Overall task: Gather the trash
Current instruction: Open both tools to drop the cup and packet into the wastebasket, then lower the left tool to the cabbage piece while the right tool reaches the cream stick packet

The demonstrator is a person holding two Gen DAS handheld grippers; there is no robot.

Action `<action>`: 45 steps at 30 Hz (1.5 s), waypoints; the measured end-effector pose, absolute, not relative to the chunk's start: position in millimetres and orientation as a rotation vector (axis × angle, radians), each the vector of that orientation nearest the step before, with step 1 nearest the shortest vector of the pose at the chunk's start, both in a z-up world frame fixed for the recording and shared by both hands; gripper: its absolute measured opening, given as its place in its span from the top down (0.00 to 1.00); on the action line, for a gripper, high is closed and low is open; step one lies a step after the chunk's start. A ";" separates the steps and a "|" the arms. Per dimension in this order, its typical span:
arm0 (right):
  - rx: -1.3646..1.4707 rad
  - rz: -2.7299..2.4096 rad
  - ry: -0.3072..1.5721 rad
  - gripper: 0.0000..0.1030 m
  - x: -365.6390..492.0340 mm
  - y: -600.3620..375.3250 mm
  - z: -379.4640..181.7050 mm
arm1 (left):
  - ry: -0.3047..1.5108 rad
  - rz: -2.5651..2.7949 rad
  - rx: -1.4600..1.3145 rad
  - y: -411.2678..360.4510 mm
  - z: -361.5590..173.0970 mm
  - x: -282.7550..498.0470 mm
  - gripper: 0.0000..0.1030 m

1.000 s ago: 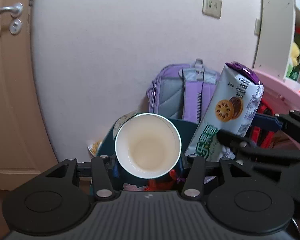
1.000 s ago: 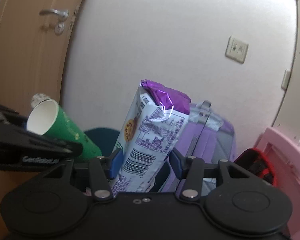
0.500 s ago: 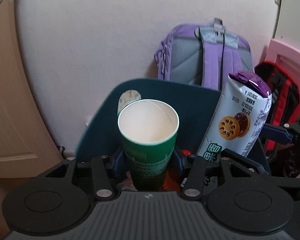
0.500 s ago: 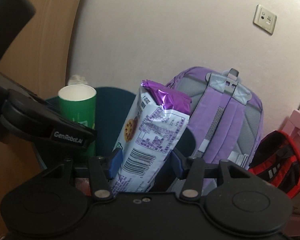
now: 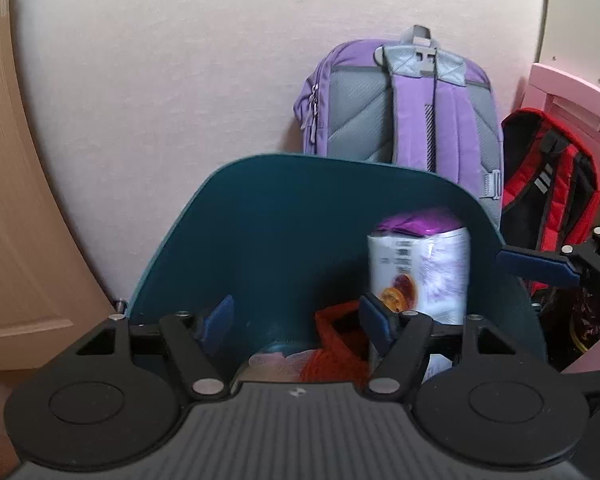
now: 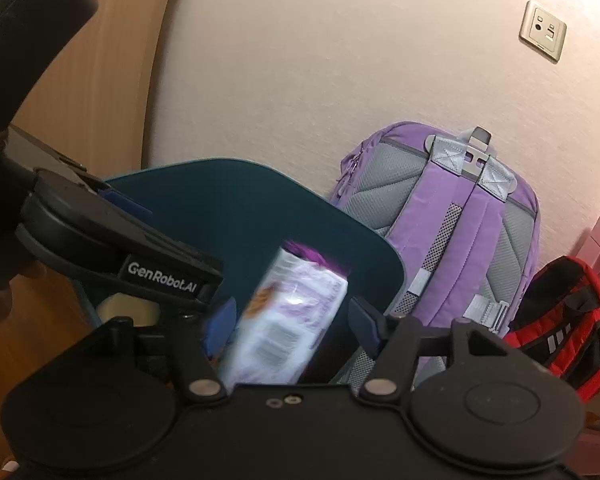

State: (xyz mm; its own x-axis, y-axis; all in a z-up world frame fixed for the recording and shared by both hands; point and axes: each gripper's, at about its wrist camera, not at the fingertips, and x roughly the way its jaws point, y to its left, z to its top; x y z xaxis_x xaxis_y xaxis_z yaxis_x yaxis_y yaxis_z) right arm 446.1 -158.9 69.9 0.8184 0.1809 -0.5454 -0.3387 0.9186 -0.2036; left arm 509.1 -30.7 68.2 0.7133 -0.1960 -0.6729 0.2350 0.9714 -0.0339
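Both tools hang over the open dark teal bin [image 5: 260,216], which stands on the floor against the wall, and both have just been opening their jaws. The left tool [image 5: 296,320] is now wide and empty; nothing is between its blue pads. The right tool [image 6: 290,320] is also wide, and the purple and white biscuit packet [image 6: 288,320] is between its pads but blurred and tilted, not pressed by them, so I judge it is falling into the bin. In the left view this packet [image 5: 420,268] is inside the bin near its right wall, beside a red-orange net [image 5: 336,340] and some pale scraps at the bottom. So this drop seems almost done; whether more trash waits elsewhere, the pictures do not show. Only the right view shows a pale round shape [image 6: 128,310] under the left tool, maybe a cup mouth, I cannot tell. Only the left view shows the bottom of the bin
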 end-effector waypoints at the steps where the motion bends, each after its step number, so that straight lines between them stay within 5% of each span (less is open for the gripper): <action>1: -0.302 0.278 0.544 0.37 443.9 -159.3 71.5 | 0.740 -0.240 0.053 -29.9 70.4 506.3 0.33; 26: -0.240 0.322 0.461 0.17 290.0 -183.3 147.8 | 0.617 -0.247 0.030 1.9 169.6 348.5 0.22; 41: -0.177 0.410 0.496 0.03 210.2 -187.5 122.6 | 0.686 -0.270 -0.007 24.7 134.7 259.5 0.18; 45: -0.152 0.424 0.526 0.00 199.9 -188.9 102.4 | 0.697 -0.257 0.005 31.8 112.2 245.1 0.04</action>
